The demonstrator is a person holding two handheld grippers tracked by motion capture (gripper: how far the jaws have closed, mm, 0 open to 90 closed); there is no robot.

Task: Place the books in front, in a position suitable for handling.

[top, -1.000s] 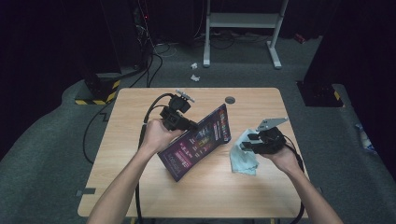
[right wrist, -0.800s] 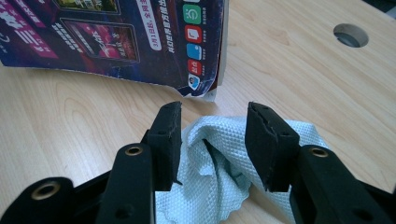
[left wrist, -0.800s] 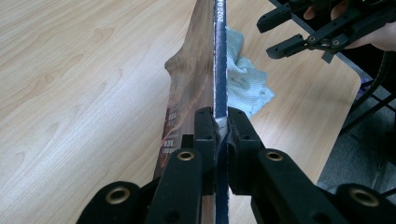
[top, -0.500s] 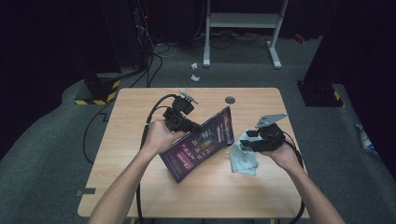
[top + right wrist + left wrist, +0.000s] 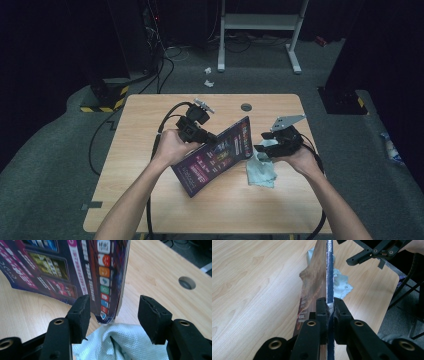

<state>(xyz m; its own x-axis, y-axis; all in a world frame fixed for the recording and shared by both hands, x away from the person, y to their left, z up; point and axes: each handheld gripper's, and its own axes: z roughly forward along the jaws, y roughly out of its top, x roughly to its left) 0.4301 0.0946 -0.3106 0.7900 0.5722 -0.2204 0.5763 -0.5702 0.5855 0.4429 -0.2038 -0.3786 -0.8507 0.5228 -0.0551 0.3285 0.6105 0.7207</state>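
Right gripper view: box corner between jaws

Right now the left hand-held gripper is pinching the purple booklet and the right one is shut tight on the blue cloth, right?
Not quite. The right hand-held gripper is open above the blue cloth, as the right gripper view shows. The left hand-held gripper does pinch the purple booklet.

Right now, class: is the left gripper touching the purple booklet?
Touching. The left gripper view shows the left gripper with its jaws clamped on the edge of the purple booklet, no gap either side.
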